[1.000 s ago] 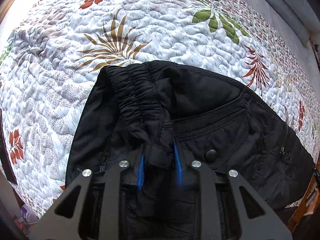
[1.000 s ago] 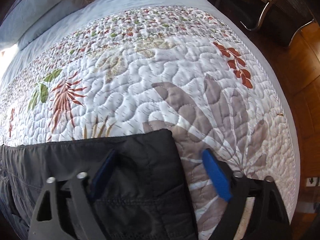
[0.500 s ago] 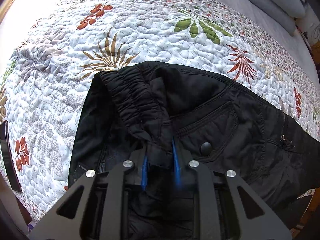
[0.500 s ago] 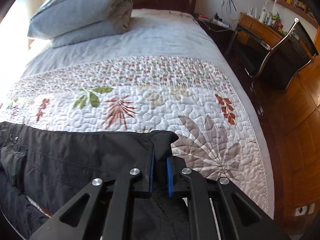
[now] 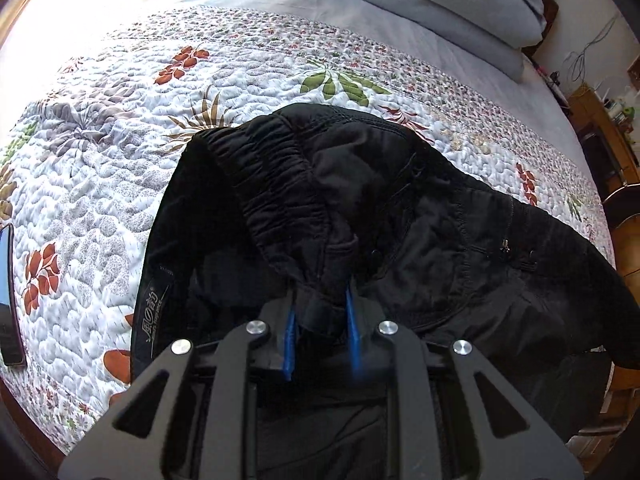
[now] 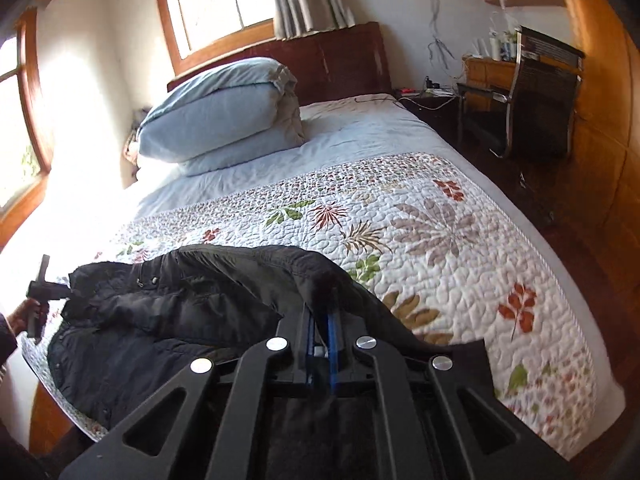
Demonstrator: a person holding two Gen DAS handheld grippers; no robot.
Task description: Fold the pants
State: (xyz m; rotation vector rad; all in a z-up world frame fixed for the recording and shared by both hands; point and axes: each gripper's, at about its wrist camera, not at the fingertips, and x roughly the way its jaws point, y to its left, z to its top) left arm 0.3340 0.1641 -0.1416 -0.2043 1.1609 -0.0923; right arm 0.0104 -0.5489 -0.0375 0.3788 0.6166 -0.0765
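Black pants [image 5: 400,208] hang over the flowered quilt [image 5: 120,152], lifted at both ends. My left gripper [image 5: 320,304] is shut on the gathered elastic waistband [image 5: 276,184], blue pads pinching the cloth. In the right wrist view my right gripper [image 6: 322,316] is shut on the leg end of the pants [image 6: 224,292], which drape away to the left. At the far left edge of that view a hand holds the left gripper [image 6: 42,292] at the waist end. A woven label [image 5: 150,312] shows inside the waistband.
The quilt [image 6: 440,240] covers the near half of a bed, with stacked blue-grey pillows [image 6: 224,116] by the headboard. A dark phone [image 5: 8,292] lies on the quilt at the left. A chair [image 6: 540,92] and a wooden desk stand right of the bed.
My right gripper closed on the leg end and rose, swinging up so the whole bed shows. My left gripper lifted the waistband, so more of the bed's head end shows.
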